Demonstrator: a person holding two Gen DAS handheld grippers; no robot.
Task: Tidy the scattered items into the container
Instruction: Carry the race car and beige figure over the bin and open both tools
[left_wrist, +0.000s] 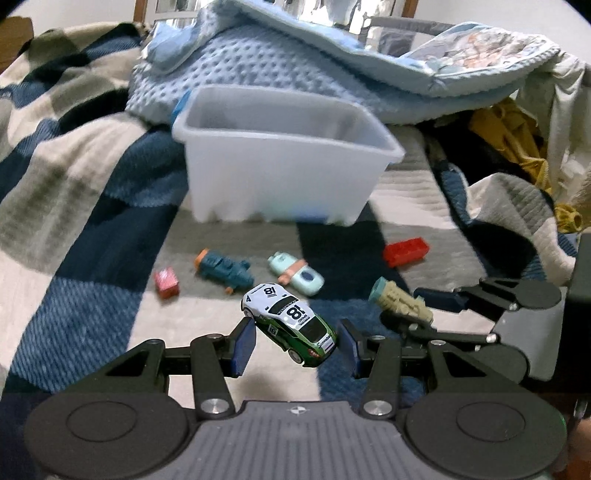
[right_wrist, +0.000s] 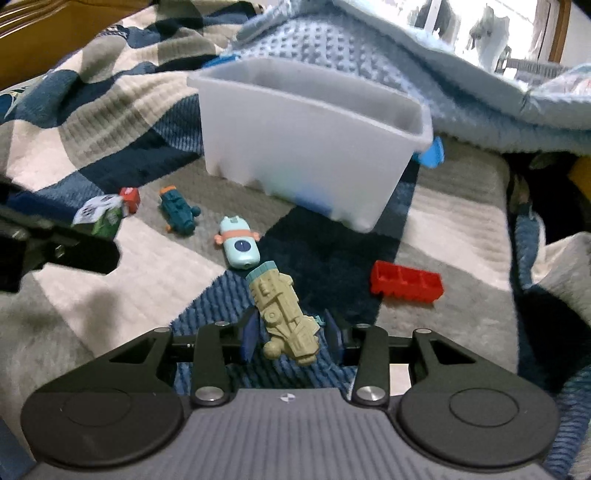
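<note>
A white plastic bin (left_wrist: 280, 166) stands on the checked blanket; it also shows in the right wrist view (right_wrist: 306, 147). My left gripper (left_wrist: 295, 345) holds a green-and-white toy car (left_wrist: 290, 319) marked 18 between its pads, lifted off the blanket. My right gripper (right_wrist: 291, 338) holds a beige toy vehicle (right_wrist: 284, 314), also visible in the left wrist view (left_wrist: 400, 302). On the blanket lie a teal toy (left_wrist: 225, 269), a mint toy (left_wrist: 295, 273), a red brick (left_wrist: 406, 251) and a small red block (left_wrist: 166, 282).
A blue dotted blanket (left_wrist: 295, 62) is heaped behind the bin. Yellow cloth (left_wrist: 513, 136) and rumpled bedding lie at the right. A blue piece (right_wrist: 430, 153) sticks out beside the bin.
</note>
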